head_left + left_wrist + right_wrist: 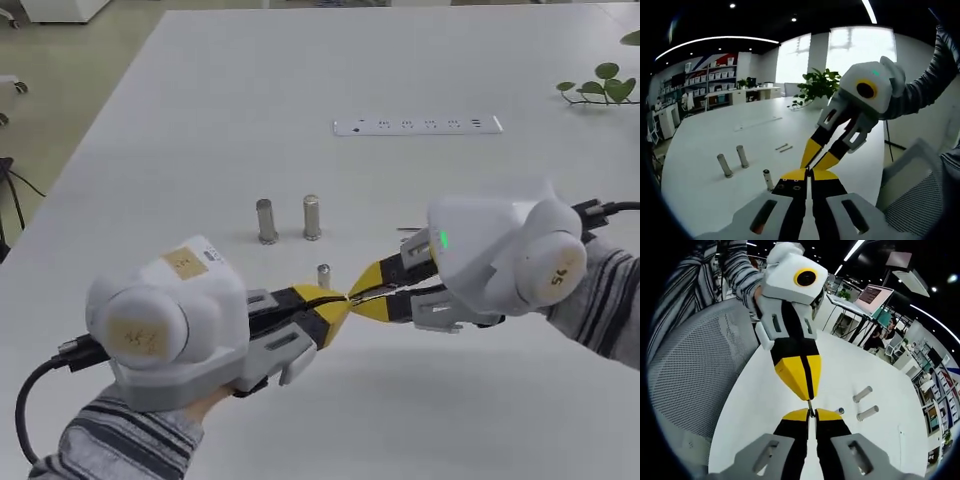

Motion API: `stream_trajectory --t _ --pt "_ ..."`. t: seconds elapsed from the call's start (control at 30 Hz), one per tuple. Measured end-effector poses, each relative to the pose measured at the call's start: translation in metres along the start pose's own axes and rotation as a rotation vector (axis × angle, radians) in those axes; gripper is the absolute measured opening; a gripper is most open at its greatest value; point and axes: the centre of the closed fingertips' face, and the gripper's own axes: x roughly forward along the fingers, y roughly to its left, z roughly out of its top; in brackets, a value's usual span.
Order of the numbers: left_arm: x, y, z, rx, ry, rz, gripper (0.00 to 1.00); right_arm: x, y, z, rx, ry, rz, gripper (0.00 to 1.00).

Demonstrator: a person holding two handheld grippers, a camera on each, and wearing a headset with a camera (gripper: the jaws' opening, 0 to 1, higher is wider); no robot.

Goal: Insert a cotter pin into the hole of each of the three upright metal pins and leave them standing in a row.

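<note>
I have both claws brought nose to nose over the white table (200,100), just on my side of the nearest metal pin (323,275). From the head view, that pin stands upright right behind the spot where the yellow tips meet.

The right gripper (362,295) comes in from the right of that pin with its jaws pinched almost together. A thin sliver of wire sits between them – the cotter pin (811,408), as far as I can make out in the right gripper view. The left gripper (340,300) comes in from the pin's left, its jaws closed to a seam and its tip pressed against the same sliver. I cannot tell whether it actually has a grip on the wire or only touches it.

The two other metal pins (266,221) stand upright side by side, beyond the nearest pin and a little to its left, apart from each other and from it. In the left gripper view, two loose cotter pins (782,147) lie flat on the table past the nearest pin, off to its right.

Well beyond all of this lies a white power strip (418,125) – and further right, at the table edge, a few green plant leaves (600,88).
</note>
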Motion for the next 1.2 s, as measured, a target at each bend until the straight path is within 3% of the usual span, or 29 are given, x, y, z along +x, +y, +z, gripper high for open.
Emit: stream_trajectory --t 0.4,0.5,0.73,1.07,1.2 --pt "0.001 0.001 -0.006 0.037 0.021 0.005 0.0 0.0 0.003 -0.003 -0.055 0.037 0.019 0.0" --pt "0.002 0.001 -0.004 0.002 0.011 0.008 0.0 0.001 0.003 -0.004 -0.076 0.052 0.023 0.0" --pt "0.003 0.008 -0.006 0.005 0.014 0.034 0.04 0.001 0.0 -0.013 -0.091 0.099 0.013 0.0" --pt "0.004 0.03 -0.016 0.057 0.025 0.145 0.19 0.005 -0.019 -0.037 -0.042 0.208 -0.058 0.0" --pt "0.007 0.041 -0.023 0.08 0.051 0.197 0.23 0.01 -0.026 -0.046 -0.032 0.238 -0.081 0.0"
